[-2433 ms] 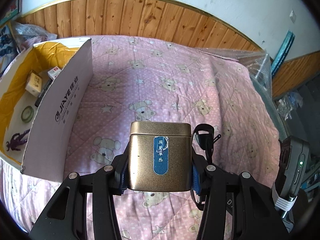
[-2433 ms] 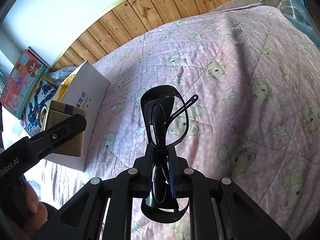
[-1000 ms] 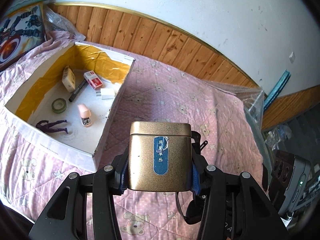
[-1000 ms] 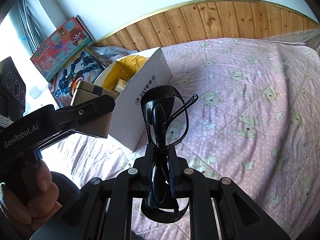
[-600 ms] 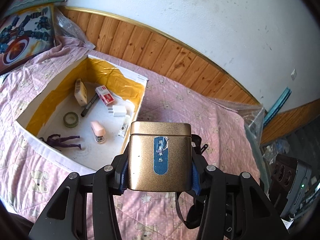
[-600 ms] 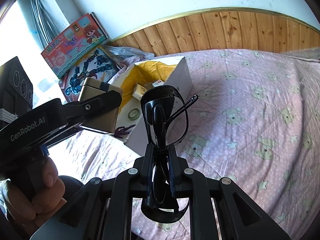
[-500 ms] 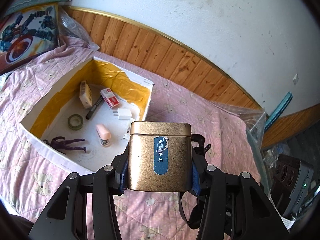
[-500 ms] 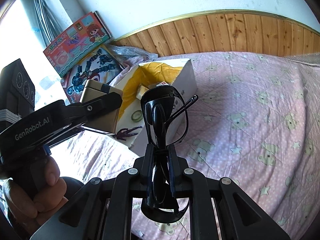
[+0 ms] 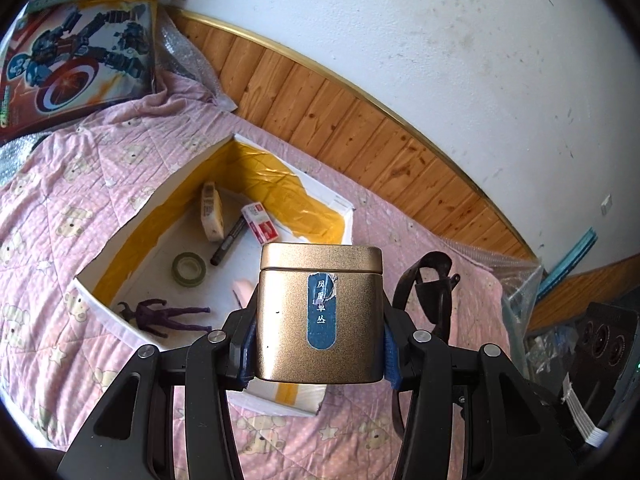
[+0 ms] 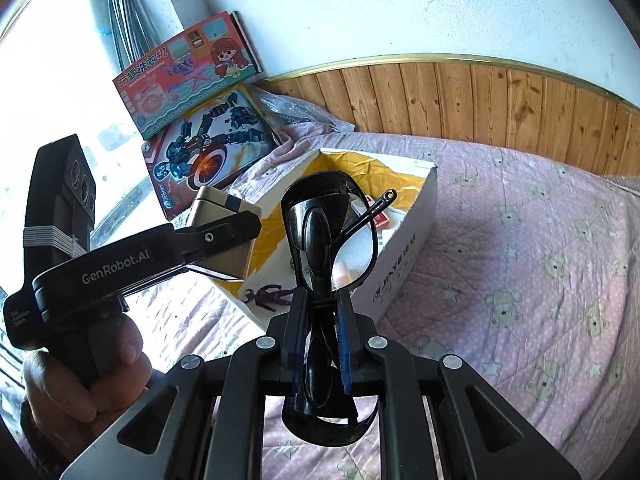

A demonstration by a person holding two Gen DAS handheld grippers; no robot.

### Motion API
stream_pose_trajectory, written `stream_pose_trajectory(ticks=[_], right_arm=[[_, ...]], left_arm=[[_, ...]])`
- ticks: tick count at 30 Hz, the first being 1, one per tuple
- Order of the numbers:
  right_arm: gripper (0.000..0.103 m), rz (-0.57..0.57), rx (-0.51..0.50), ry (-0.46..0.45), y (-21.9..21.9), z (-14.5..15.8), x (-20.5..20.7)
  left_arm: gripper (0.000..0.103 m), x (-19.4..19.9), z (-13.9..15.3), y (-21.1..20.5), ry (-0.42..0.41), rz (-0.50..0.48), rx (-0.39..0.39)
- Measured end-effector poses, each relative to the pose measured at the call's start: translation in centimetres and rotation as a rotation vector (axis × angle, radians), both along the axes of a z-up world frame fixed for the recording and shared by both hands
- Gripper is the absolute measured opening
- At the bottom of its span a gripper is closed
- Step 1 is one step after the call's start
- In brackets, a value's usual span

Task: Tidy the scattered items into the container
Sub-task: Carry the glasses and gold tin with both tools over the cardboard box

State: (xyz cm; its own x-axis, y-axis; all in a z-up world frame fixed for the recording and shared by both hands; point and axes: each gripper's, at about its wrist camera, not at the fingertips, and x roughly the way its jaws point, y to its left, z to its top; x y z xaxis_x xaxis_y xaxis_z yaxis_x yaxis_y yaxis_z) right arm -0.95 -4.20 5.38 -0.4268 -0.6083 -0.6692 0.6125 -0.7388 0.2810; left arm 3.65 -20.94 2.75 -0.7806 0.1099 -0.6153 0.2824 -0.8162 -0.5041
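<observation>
Both jaws are clamped: your left gripper (image 9: 319,354) on the gold tin (image 9: 319,314), right gripper (image 10: 320,338) on sunglasses (image 10: 328,240). Tin's over the box (image 9: 102,298) near edge, so lower it onto bare floor, not the figure (image 9: 168,316).

1. Bed (image 9: 72,216), covered by a pink quilted blanket printed with bears and stars; it runs up to the wood-panelled wall.
2. White cardboard box (image 9: 100,300) with a yellow-lined interior, open at the top, resting directly on the blanket near the bed's far corner (image 10: 404,280).
3. Two illustrated toy boxes: the robot-print box (image 10: 208,156) leans at the bed's edge; the cartoon-girl box (image 10: 188,72) stands behind it against the wall.
4. Crumpled clear plastic wrap (image 9: 516,280) lies at the bed's opposite end.
</observation>
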Motion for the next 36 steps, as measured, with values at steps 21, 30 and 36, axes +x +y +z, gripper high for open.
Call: stream_pose_trajectory(ticks=[21,30,36], right_arm=[[0.015,0.077,0.078,0.029,-6.7,0.8,-7.3],[0.015,0.13,0.166,0.017,-9.8,-1.2,-10.6],[0.015,0.187,0.265,0.015,-12.2,-3.3,-12.1]], left_arm=[[0.05,-3.6,-4.4,-0.6,-0.131,0.001,0.03],[0.05,-5.3,-7.3,0.6,-0.252,-0.042,0.053],[0.05,-5.8,-7.5,1.0,-0.29,-0.051,0.037]])
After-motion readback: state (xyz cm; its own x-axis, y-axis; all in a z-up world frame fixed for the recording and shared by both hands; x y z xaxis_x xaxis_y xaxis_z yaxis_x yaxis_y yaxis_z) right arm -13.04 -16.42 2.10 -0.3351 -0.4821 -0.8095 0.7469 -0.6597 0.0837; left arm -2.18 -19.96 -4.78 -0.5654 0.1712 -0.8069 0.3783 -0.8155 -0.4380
